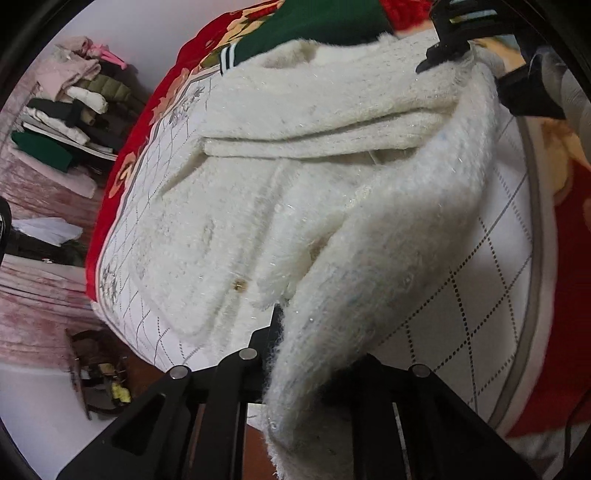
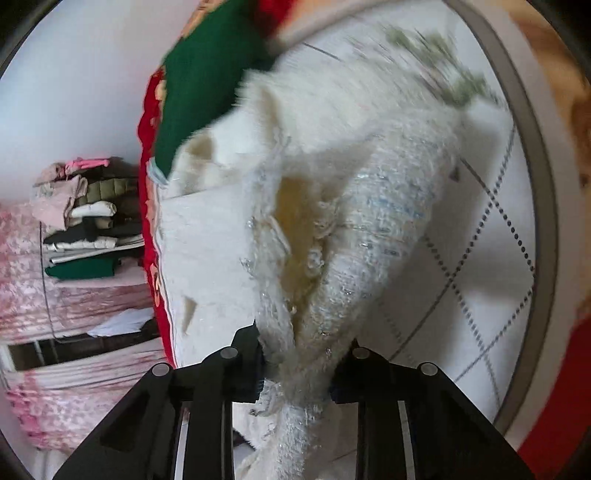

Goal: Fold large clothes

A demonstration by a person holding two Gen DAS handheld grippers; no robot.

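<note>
Both jaws pinch my fluffy white coat [image 1: 258, 177]: soft, bulky, drapey; best held along the edge at six o'clock.

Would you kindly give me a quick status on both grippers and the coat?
Left gripper shut on white fuzzy coat. Right gripper clamped on coat edge. Green garment lies past the collar.

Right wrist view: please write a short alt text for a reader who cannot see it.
The right gripper is shut on a bunched edge of a fluffy white garment, which stretches away over a white quilted bed cover. A green garment lies beyond it, and a stack of folded clothes stands at the left.
</note>
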